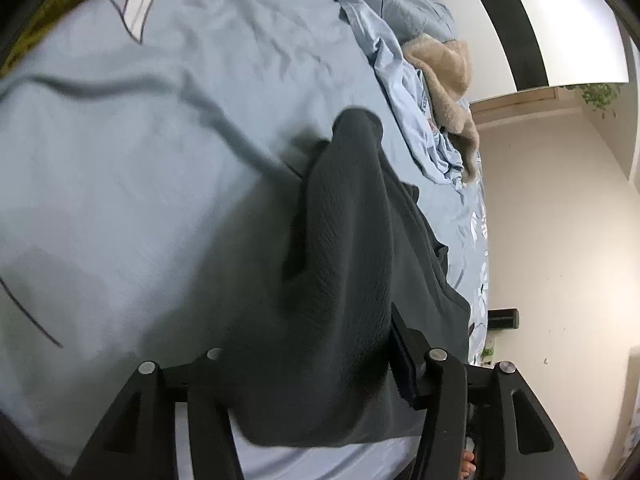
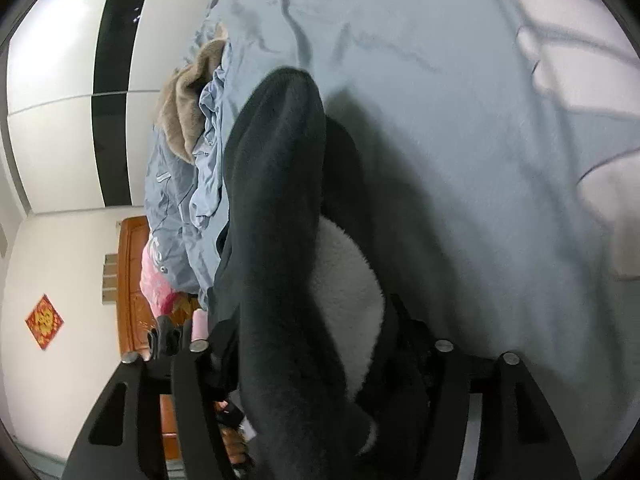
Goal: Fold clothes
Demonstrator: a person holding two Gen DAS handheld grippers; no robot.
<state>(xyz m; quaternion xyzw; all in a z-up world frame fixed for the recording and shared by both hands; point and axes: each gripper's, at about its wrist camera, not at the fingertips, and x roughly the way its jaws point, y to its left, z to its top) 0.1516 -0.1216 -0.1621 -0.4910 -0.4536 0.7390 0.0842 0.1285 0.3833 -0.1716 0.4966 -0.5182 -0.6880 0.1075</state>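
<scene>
One dark grey garment (image 1: 344, 264), draped over and between the fingers of both grippers, above a pale blue bedsheet (image 1: 140, 184). Two grippers: left gripper (image 1: 320, 364) with jaws apart and cloth filling the gap, whether pinched cannot be told; right gripper (image 2: 320, 344) likewise, jaws apart, grip unclear. Long axis running straight ahead from each gripper, ending in a rounded fold. Ribbed knit outside, white fleecy lining (image 2: 344, 280) inside. One tan fluffy blanket (image 1: 444, 76) and one crumpled blue quilt (image 1: 404, 92) ahead, beside the garment.

Soft, even indoor light on my feeds
Motion blur smears my sheet (image 1: 140, 200); fisheye bends edges; wall (image 2: 60, 52) glares white
</scene>
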